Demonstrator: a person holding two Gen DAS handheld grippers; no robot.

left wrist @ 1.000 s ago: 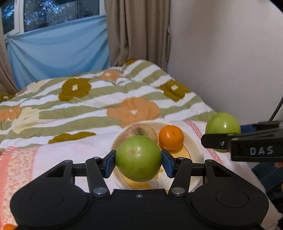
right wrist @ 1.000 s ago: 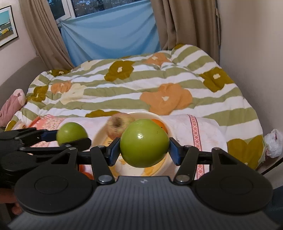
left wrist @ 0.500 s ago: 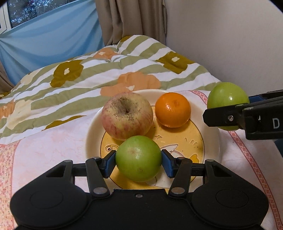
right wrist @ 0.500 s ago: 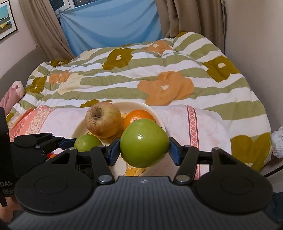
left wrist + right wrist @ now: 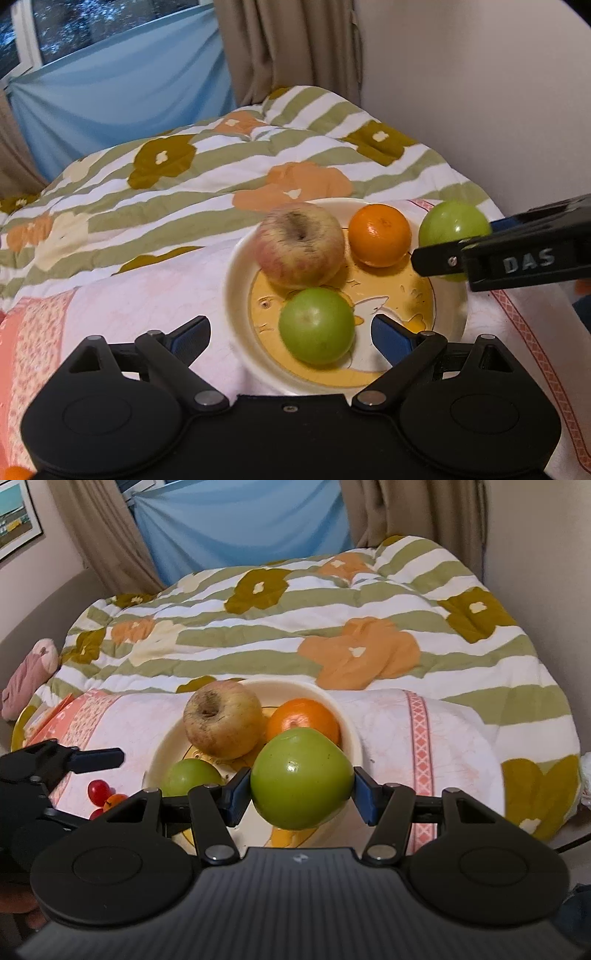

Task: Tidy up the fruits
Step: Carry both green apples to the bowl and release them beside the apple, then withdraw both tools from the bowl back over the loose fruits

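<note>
Apple (image 5: 316, 325) on plate (image 5: 236, 280), between spread left claw (image 5: 291, 334).

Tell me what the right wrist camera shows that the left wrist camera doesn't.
Only the right wrist view shows small red fruits on the cloth beside the plate, and a framed picture. Only the left wrist view shows the left gripper from behind, jaws open around a released green apple. Both show the plate, orange, reddish apple, and the right gripper's green apple.

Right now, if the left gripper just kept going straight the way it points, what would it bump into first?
Most likely the small green apple lying on the plate between the left gripper's fingers, which have just been opening; neither pad touches it. Behind it sits the reddish apple, though depth is hard to judge.
</note>
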